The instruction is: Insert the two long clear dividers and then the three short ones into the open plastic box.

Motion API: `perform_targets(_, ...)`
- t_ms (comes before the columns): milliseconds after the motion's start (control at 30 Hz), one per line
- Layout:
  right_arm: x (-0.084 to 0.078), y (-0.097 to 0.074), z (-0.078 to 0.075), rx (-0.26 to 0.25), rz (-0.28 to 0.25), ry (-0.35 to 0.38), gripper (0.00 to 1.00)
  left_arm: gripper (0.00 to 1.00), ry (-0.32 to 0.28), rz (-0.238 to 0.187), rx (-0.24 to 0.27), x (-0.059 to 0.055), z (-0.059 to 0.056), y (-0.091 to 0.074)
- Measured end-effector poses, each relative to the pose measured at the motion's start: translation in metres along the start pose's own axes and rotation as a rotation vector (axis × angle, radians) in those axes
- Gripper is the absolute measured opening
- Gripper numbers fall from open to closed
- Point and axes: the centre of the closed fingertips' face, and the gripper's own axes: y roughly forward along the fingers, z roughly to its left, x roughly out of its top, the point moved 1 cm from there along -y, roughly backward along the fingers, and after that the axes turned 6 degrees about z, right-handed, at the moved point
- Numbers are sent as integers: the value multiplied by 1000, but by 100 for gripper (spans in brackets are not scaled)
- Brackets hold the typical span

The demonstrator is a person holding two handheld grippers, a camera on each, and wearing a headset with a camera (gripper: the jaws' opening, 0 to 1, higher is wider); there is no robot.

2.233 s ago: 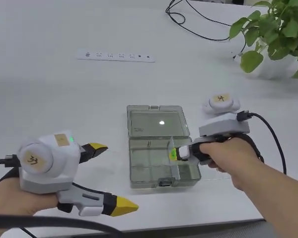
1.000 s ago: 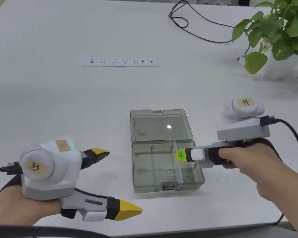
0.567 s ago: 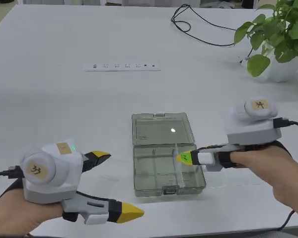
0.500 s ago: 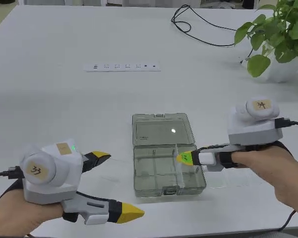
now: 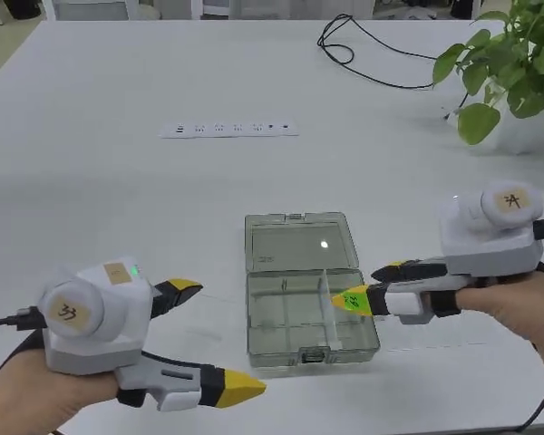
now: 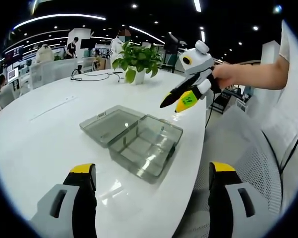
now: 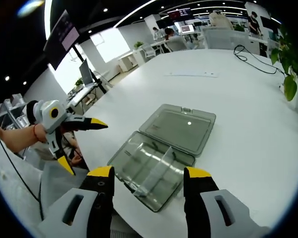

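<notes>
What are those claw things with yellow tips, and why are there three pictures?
Those are hand-held grippers: tools that a person squeezes like tongs, one in each hand. The big picture comes from a camera on the person's head, looking down at the white table. In it you can see the left hand-held gripper and the right hand-held gripper. Both are open and holding nothing. The two round pictures come from small cameras riding on each gripper, so that gripper's own two jaws poke up from the bottom. On the table lies an open plastic box, with its lid flat behind it. A clear divider stands inside. Farther back are a power strip, a black cable and a potted plant.
</notes>
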Motion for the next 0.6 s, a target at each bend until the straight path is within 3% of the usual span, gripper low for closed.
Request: perform_targets(600,-20,-14,3,74,3,-182,77,94,-28,11,34,2,5,0)
